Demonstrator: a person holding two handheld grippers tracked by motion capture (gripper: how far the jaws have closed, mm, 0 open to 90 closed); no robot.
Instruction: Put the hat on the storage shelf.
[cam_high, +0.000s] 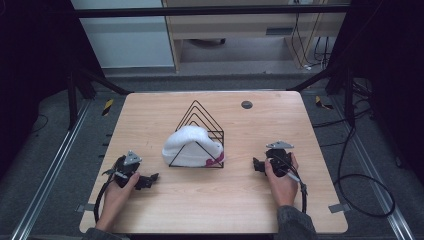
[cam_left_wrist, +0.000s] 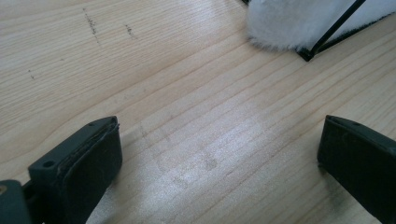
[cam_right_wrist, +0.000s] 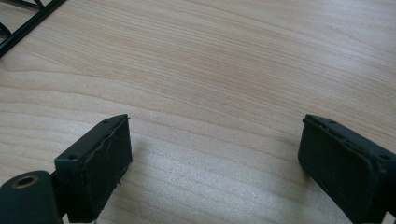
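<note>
So both grippers are just parked low on the light wooden table, one each side of the black wire rack with the peaked, house-shaped frames, and neither has anything in it. The left gripper has its jaws spread wide over bare wood, same for the right gripper. My guess is they sit apart like that so both can come in on the rack from opposite sides.

The fluffy white hat with a pink patch is stuffed into the front of the rack, bulging out past the wires on the left. Those wires look like the snag: they cross over the fabric, so pulling it straight out could drag the rack along.

Otherwise there's a small dark round disc near the far edge, well out of the way.
</note>
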